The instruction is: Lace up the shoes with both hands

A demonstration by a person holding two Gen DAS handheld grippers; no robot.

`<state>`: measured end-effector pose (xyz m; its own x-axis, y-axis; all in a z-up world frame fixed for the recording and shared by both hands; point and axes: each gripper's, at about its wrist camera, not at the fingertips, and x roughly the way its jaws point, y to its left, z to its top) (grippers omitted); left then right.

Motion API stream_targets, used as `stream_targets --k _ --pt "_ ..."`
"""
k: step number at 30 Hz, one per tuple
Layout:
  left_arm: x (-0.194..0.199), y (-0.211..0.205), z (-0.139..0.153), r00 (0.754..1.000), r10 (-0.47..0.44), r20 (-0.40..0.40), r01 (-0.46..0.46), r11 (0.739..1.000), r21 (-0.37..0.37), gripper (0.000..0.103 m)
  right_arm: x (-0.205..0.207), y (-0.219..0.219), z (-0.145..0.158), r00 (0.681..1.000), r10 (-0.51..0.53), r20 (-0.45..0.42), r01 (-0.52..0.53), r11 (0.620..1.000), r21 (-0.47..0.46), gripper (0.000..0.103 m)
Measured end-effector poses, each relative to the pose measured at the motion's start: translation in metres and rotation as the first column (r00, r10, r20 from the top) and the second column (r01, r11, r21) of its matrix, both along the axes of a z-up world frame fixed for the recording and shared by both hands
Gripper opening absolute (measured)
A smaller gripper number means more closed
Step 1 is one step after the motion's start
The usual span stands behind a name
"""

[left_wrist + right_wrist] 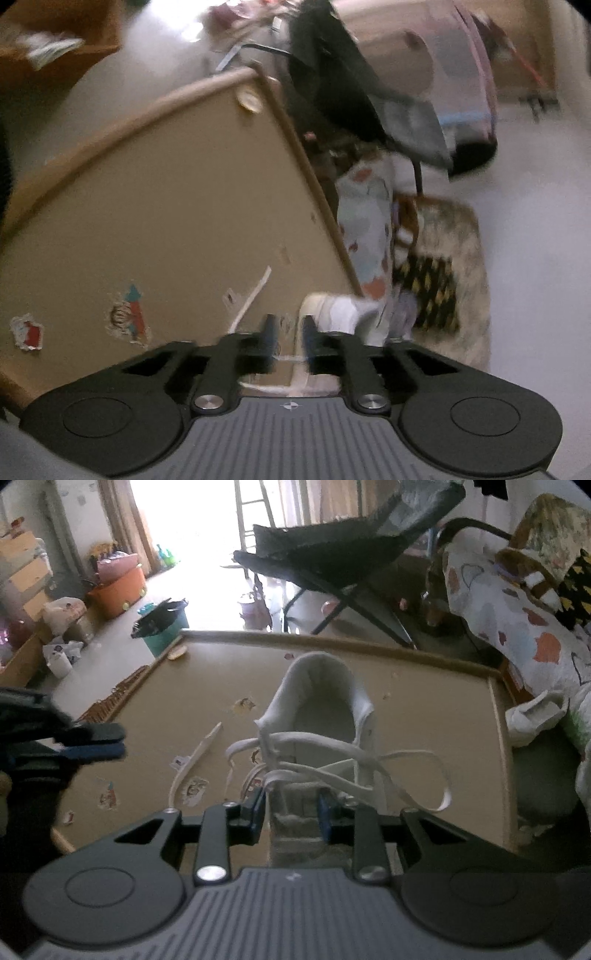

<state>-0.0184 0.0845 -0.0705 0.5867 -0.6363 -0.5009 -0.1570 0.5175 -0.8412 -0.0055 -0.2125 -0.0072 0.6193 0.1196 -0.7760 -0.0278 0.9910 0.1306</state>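
In the left wrist view, the left hand-held gripper (289, 332) is seen with its jaws parted over the tan table (147, 206); nothing is pressed between the pads, though a strand of white lace (299, 369) runs under the gap. The white shoe (336, 310) is glimpsed just beyond the fingertips, close to the table's edge, and is too blurred for detail. A loose lace end (251, 299) lies on the table to the left of it, near peeling stickers (127, 314). A patterned cloth (365, 229) hangs beside the table's edge. In the right wrist view, the right hand-held gripper (291, 808) is clenched on the shoe's (321, 709) grey tongue (295, 812), both pads being set against its sides. The shoe stands on the table (424, 720) with its heel pointing away from the camera, and white laces (351, 764) are crossed loosely over its opening, one loop trailing to the right. The left hand-held gripper (99, 742) is seen at the left, apart from the shoe.
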Motion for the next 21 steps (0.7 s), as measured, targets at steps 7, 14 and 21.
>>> stream_targets --k 7,14,21 --pt "0.0 -0.061 0.04 0.933 -0.277 0.229 0.16 0.891 0.424 0.061 -0.021 -0.001 0.008 0.998 0.05 0.046 -0.046 0.996 -0.07 0.029" --pt "0.007 -0.124 0.051 0.795 -0.565 0.22 0.217 0.604 0.767 0.061 -0.022 -0.004 0.005 0.997 0.047 0.064 -0.044 0.998 -0.048 0.029" --pt "0.013 -0.149 0.061 0.752 -0.624 0.21 0.212 0.531 0.82 0.058 -0.024 -0.006 0.001 0.997 0.032 0.072 -0.031 0.999 -0.016 0.03"
